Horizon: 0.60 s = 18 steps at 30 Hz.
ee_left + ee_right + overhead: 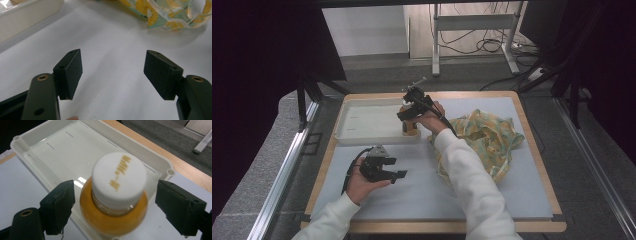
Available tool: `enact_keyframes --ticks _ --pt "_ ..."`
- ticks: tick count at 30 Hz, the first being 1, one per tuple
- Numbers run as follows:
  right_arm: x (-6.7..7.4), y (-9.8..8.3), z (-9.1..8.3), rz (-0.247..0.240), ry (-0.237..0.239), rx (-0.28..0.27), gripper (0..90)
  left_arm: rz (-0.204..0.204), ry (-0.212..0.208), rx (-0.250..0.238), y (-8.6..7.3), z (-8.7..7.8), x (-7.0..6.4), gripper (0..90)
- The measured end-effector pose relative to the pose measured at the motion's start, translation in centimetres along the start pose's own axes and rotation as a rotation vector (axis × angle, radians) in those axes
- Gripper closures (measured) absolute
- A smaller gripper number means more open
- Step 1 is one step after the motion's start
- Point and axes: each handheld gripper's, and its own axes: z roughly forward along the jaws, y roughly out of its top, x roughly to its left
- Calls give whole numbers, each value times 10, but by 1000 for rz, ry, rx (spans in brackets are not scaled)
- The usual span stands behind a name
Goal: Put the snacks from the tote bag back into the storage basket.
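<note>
A small bottle (113,202) of orange liquid with a white cap stands upright in the near right corner of the white tray (62,147). My right gripper (112,205) hangs over it, open, one jaw on each side of the bottle and a gap showing at both pads. In the high view the bottle (410,129) sits under the right gripper (409,120) at the tray's (362,122) right end. My left gripper (399,175) rests low over the grey mat, open, and nothing lies between its pads (72,72).
A crumpled yellow and teal fruit-print bag (484,135) lies on the mat to the right of the tray; its edge (170,12) is ahead of the left gripper. The grey mat (422,190) covers a wooden-edged table. Dark stands and cables surround the table.
</note>
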Motion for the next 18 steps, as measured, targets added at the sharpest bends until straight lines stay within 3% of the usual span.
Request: enact_keyframes --ticks 11,18 --pt "-9 -12 -38 23 15 -34 155 -9 7 2 -1 1 3 312" --pt "-12 -35 -68 19 22 -43 169 -13 14 2 -3 1 5 312"
